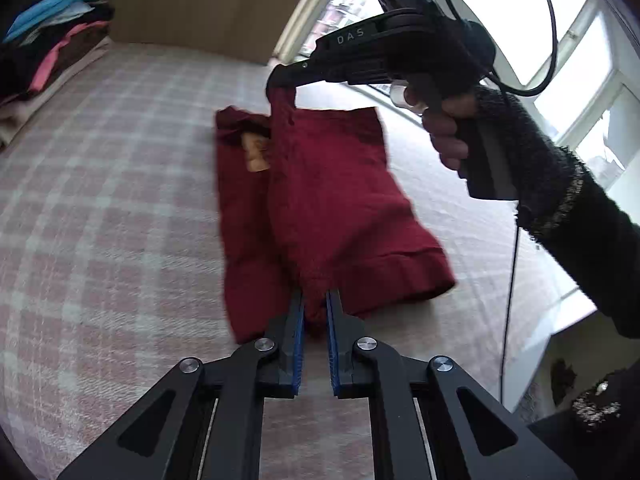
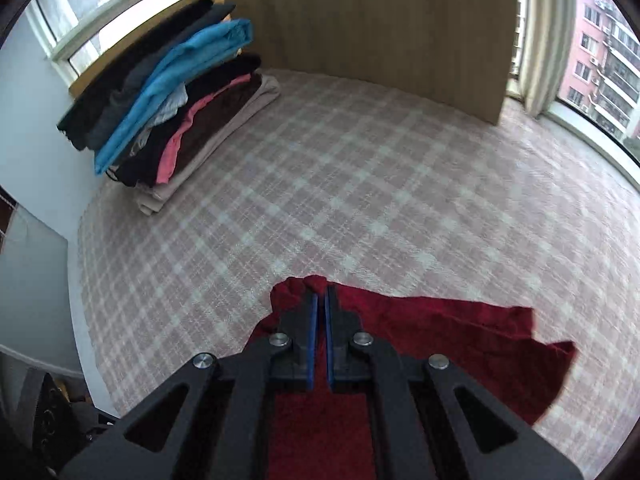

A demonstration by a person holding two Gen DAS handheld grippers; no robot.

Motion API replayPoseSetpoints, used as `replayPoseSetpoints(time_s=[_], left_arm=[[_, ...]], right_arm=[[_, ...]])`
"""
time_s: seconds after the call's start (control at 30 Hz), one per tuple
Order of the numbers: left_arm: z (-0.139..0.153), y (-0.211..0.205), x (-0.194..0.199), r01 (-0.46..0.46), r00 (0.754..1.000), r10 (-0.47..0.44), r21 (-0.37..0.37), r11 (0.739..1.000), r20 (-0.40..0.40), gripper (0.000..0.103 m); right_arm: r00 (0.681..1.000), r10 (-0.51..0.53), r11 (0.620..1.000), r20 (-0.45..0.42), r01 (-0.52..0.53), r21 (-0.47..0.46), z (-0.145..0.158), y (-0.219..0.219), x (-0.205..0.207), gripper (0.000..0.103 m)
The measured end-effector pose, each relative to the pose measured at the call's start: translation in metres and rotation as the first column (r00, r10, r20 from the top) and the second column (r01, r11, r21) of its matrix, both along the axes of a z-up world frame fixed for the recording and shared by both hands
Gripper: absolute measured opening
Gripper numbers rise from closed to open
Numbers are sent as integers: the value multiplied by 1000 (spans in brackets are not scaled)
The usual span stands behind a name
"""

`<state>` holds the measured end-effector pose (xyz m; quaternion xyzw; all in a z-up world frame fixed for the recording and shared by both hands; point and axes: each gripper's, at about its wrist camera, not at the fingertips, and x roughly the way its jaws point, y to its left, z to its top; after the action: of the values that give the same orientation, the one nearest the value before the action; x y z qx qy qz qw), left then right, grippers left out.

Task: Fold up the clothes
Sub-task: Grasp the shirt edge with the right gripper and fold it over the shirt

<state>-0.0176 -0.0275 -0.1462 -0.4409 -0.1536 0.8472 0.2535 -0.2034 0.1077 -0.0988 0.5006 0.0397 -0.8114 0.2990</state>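
While both grippers' fingers (image 1: 298, 316) pinch the red garment (image 1: 332, 208) — it lifts.

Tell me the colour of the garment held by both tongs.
Dark red garment, clearest in the left wrist view.

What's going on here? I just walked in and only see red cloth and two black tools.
A person is folding a dark red garment on a plaid-covered bed. The left claw pinches its near edge, and the right claw grips the far end, lifting one layer over the rest. A stack of folded clothes sits in the corner.
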Motion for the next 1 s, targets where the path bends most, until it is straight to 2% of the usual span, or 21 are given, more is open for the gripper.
replayPoseSetpoints(time_s=[0.13, 0.2, 0.33, 0.37, 0.4, 0.43, 0.5, 0.57, 0.63, 0.67, 0.7, 0.73, 0.77, 0.83, 0.9, 1.0], left_arm=[[29, 22, 4, 106, 992, -104, 16, 994, -64, 9], [43, 32, 2, 152, 987, -149, 41, 988, -67, 9], [53, 65, -5, 254, 964, -249, 49, 966, -87, 10], [54, 75, -6, 283, 957, -278, 54, 958, -84, 9], [55, 85, -7, 317, 948, -313, 61, 947, -66, 14], [60, 92, 1, 355, 935, -353, 62, 933, -36, 26], [60, 97, 7, 389, 921, -389, 11, 921, -23, 38], [60, 102, 13, 421, 907, -421, -42, 906, -10, 37], [64, 79, 12, 378, 925, -379, -50, 925, -10, 37], [66, 63, 10, 347, 938, -348, -51, 937, -11, 37], [68, 45, 8, 288, 956, -292, -97, 953, -27, 37], [64, 34, 1, 229, 970, -239, -160, 960, -43, 37], [62, 21, -4, 170, 980, -189, -231, 958, -60, 36], [51, -2, -19, 70, 991, -102, -325, 943, -83, 36], [39, -14, -33, 22, 995, -53, -336, 942, -83, 31], [26, -19, -44, 28, 995, -58, -318, 948, -87, 29]], right_arm=[[995, -104, 994, -12, 103, -45, 28, 53, 9, 3], [985, -168, 984, -26, 166, -56, 43, 85, 11, 3], [960, -272, 962, -60, 269, -49, 62, 140, 20, 3], [953, -297, 955, -62, 296, -18, 59, 152, 23, 3], [945, -321, 946, -65, 323, 13, 57, 164, 26, 3], [937, -343, 937, -64, 346, 46, 53, 175, 28, 3], [940, -340, 933, 0, 338, 125, 34, 190, 30, 4], [934, -358, 919, 13, 350, 180, 25, 198, 33, 6], [935, -352, 913, -48, 354, 204, 35, 195, 39, 9], [938, -334, 919, -89, 346, 190, 44, 188, 43, 12], [950, -291, 939, -114, 306, 155, 53, 174, 46, 16], [959, -247, 957, -140, 264, 121, 61, 161, 50, 28], [966, -198, 973, -164, 214, 87, 68, 146, 53, 31], [985, -28, 999, -172, 33, 28, 67, 95, 55, 31], [978, 124, 991, -169, -115, 63, 51, 36, 52, 31], [929, 343, 931, -141, -316, 183, 12, -45, 50, 31]])
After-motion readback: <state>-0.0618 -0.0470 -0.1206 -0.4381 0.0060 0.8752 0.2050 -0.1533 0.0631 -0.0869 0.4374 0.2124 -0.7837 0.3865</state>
